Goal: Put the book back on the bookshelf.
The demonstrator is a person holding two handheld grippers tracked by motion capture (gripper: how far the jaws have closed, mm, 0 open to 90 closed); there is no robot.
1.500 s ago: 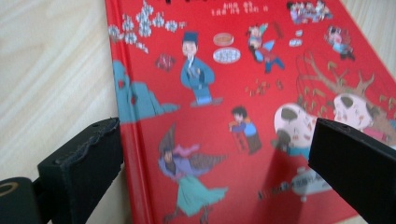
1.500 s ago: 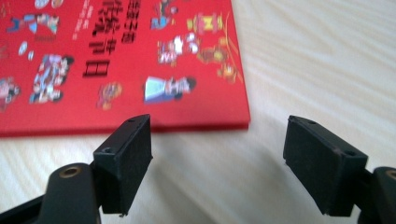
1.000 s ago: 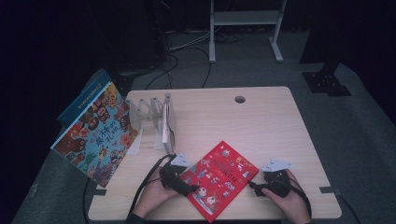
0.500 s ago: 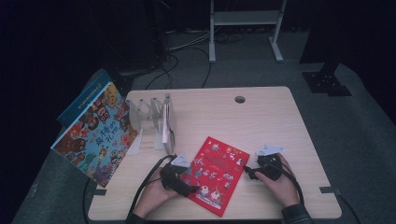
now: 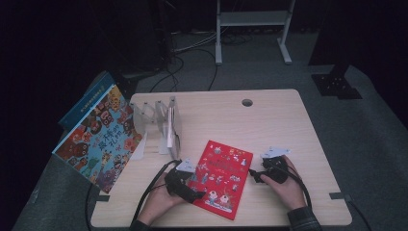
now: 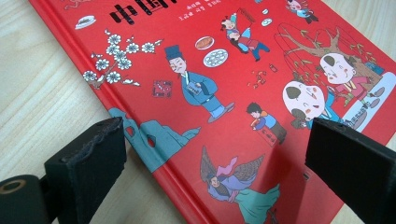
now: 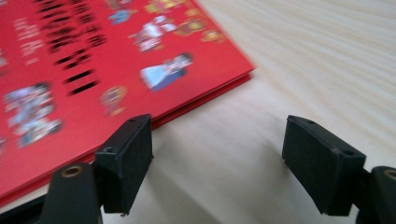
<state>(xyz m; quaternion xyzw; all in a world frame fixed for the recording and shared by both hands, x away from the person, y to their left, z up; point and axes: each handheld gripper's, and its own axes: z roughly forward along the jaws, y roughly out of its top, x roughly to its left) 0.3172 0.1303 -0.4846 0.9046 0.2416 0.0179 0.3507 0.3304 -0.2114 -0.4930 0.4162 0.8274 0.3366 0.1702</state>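
Black hand-held gripper (image 5: 255,174), grey plate, dark sleeve (image 5: 303,220).

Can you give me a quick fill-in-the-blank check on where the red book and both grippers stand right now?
1. The red book lies flat on the wooden ____.
2. The left gripper has its jaws ____, with the book's cover between them.
3. The right gripper sits just off the book's ____ edge in the high view, jaws open.
4. The clear rack stands next to a large, colourful ____ at the table's left edge.

Missing words: table; open; right; picture book
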